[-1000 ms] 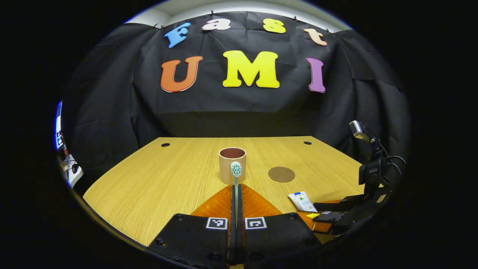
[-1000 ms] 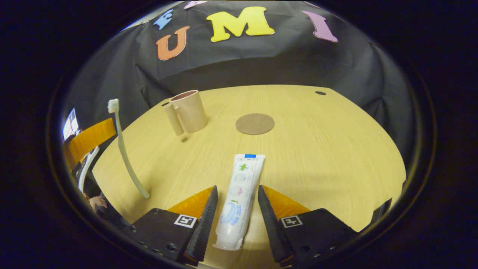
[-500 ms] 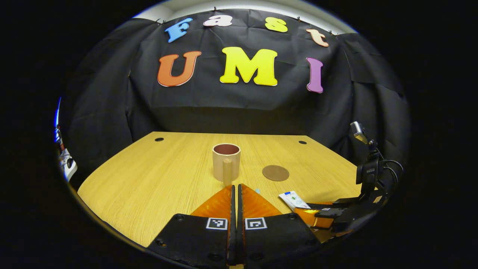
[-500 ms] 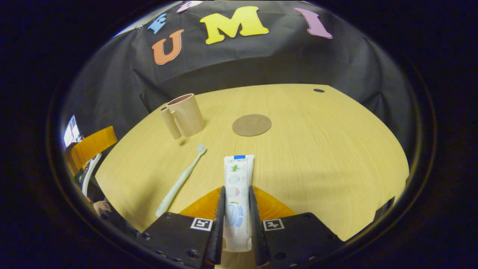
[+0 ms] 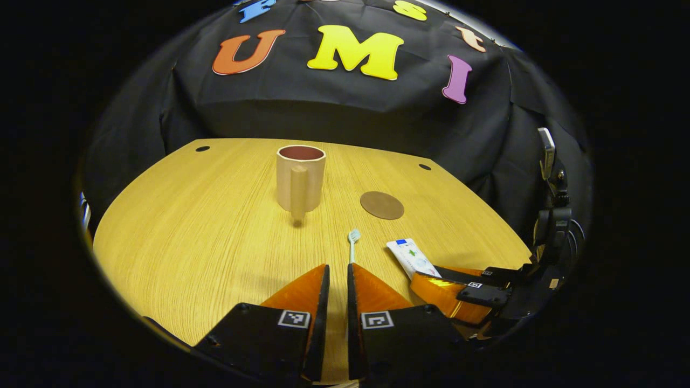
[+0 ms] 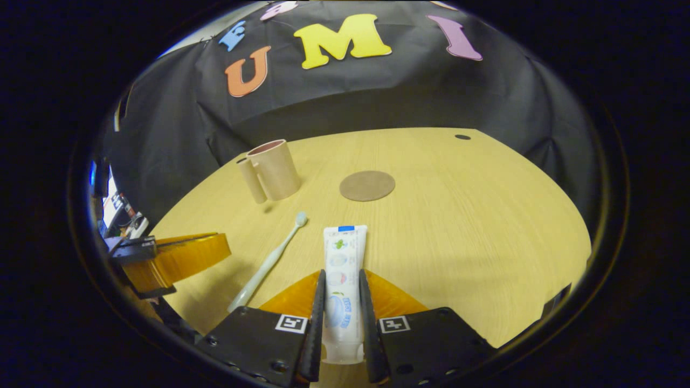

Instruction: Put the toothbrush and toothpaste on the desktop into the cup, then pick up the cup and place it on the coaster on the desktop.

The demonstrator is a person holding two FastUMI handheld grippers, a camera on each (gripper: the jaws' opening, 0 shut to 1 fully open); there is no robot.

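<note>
Your right hand-held gripper (image 6: 341, 318) is clamped on the lower half of the white plastic toothpaste tube (image 6: 341, 269), whose long axis runs straight ahead between the fingers, its far end aimed at the round brown coaster (image 6: 367, 185). The tube seems to lie flat on the pale wooden bench (image 6: 458, 215). The beige handled cup (image 6: 274, 169) stands upright just left of the coaster. The pale green toothbrush (image 6: 267, 264) lies on the bench nearer you than the cup, its bristle end pointing towards it. Your left hand-held gripper (image 5: 335, 302) is nearer the brush; its fingers stand slightly apart, empty, with the handle running forward out of the gap between them, so the brush is straight ahead of them.
</note>
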